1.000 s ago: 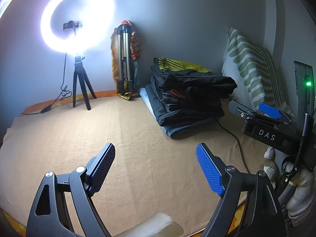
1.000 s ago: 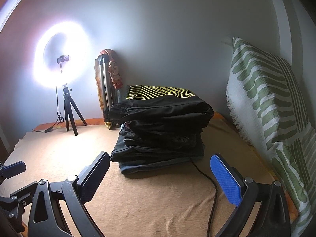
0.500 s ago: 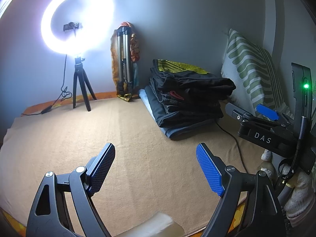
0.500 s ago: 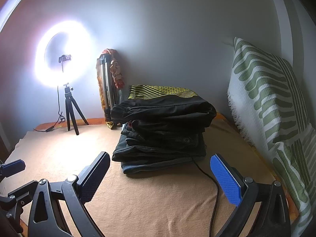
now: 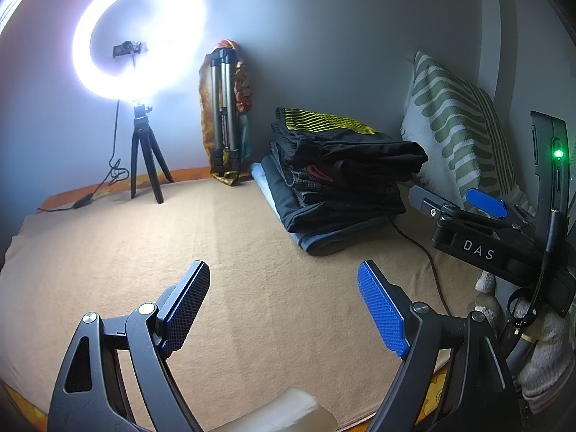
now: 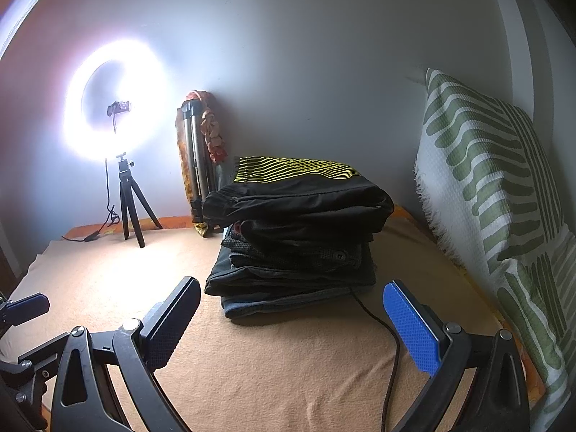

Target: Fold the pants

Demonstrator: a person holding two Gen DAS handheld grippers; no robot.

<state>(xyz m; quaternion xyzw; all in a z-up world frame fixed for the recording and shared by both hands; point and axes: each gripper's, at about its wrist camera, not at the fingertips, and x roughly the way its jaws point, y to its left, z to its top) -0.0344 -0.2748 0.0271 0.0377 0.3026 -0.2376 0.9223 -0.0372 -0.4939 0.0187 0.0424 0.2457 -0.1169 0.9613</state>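
Beside the striped pillow (image 6: 493, 194), against the wall, the stack of folded pants (image 6: 298, 237) sat neat and square, and that was where the task's clothing was. We had our left gripper (image 5: 284, 306) hanging over the bare tan blanket (image 5: 252, 252) well short of that stack, jaws spread wide with nothing between them. Our right gripper (image 6: 291, 320) was the same story: jaws wide apart, empty, aimed at the stack's near edge without touching it.

How far along? We judged the pile to be finished work, several pairs laid flat, a black pair with a yellow-patterned band on top and a blue one at the bottom. No unfolded pair showed anywhere on the blanket, so either a fresh one had yet to be brought in or the job was nearly through; we could not tell which.

Left of the stack, a folded tripod (image 5: 225, 115) leaned on the wall, and further left a ring light (image 5: 138, 32) blazed on its small stand. A black cable (image 6: 381, 327) ran out from under the stack toward us. The blanket lay smooth over an orange sheet.
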